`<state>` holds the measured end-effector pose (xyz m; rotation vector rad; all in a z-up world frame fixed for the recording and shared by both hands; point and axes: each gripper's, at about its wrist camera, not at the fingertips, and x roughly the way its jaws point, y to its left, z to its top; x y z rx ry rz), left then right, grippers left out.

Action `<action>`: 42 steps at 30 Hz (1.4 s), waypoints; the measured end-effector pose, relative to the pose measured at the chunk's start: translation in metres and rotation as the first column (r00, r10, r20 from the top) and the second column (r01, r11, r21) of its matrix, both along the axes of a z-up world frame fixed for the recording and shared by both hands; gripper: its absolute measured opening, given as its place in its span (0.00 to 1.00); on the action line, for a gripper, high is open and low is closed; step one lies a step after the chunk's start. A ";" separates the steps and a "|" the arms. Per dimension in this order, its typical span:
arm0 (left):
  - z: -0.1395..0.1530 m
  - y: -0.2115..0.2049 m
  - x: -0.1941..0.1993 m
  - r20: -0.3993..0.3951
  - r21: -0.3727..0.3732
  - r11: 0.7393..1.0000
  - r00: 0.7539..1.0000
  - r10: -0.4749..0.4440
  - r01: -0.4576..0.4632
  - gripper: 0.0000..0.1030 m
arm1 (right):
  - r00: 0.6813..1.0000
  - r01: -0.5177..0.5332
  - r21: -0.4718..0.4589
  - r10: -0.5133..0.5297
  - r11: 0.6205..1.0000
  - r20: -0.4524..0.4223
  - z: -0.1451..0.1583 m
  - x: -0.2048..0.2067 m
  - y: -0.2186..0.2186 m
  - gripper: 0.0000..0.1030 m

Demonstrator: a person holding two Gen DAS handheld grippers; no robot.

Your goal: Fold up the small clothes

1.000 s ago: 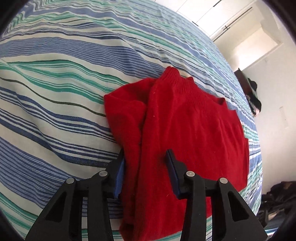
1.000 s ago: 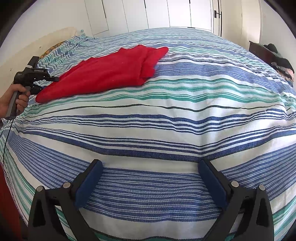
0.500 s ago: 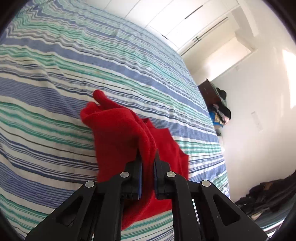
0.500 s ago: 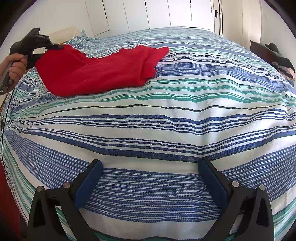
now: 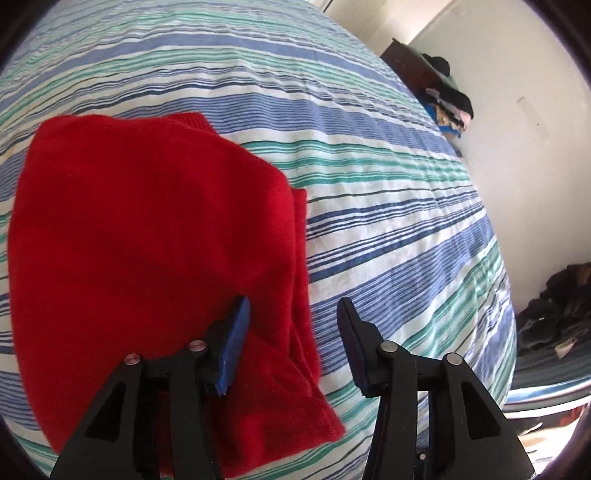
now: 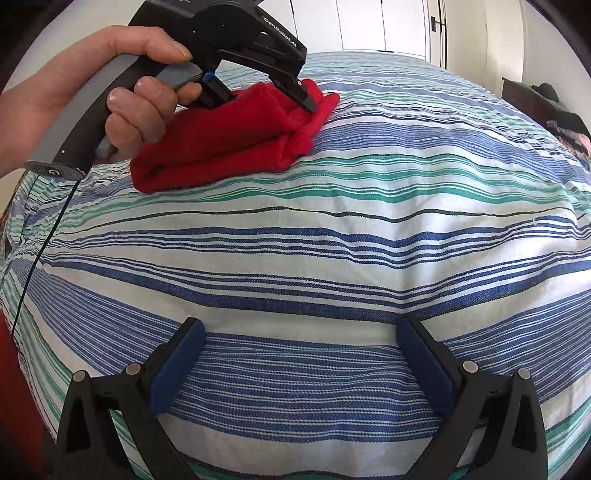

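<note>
Two grippers are over the bed, and part of each is cut off at the bottom of its own view. The left gripper (image 5: 291, 314) has its jaws opening, with a gap between the blue pads. The edge of the red sweater (image 5: 147, 240) lies under that gap, but the pads do not press on it. From the right wrist view, the left gripper (image 6: 273, 94) sits just over the sweater (image 6: 229, 140), and the black body hides part of the cloth. A hand (image 6: 110, 92) wraps around the grey handle and covers the near end of it. A thin black cable (image 6: 37, 258) hangs down from the handle over the side of the bed.

The red sweater lies folded over on the striped bedspread (image 5: 369, 184), near the far left side as the right wrist sees it. I cannot tell how many layers it has.

The right gripper (image 6: 301, 354) is spread wide over bare stripes, with nothing between its pads. It is well apart from the sweater.

By the wall sits a dark pile of clothes (image 5: 448, 99) on a dark cabinet, too small to make out. More dark things (image 5: 554, 306) lie on the floor. White closet doors (image 6: 380, 22) stand behind the bed.
</note>
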<state>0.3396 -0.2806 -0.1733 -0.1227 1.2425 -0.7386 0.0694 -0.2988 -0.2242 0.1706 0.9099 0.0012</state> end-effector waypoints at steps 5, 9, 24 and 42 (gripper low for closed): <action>0.071 0.072 -0.018 0.140 -0.211 0.978 0.990 0.035 -0.005 0.77 | 1.000 -0.006 0.008 0.006 1.000 -0.008 0.001 0.003 -0.001 1.00; 0.076 0.136 -0.024 0.308 -0.078 0.992 0.944 0.118 -0.098 0.76 | 1.000 0.001 0.085 0.001 0.996 -0.022 0.011 0.004 -0.011 0.98; -0.003 0.111 -0.086 0.348 0.202 0.969 0.915 -0.205 0.141 0.71 | 0.987 -0.114 0.684 0.003 0.720 0.162 0.115 0.126 -0.052 0.54; 0.032 0.131 -0.062 0.412 0.066 0.998 0.910 -0.046 0.020 0.70 | 0.993 -0.109 0.578 0.068 0.809 0.093 0.122 0.212 -0.041 0.28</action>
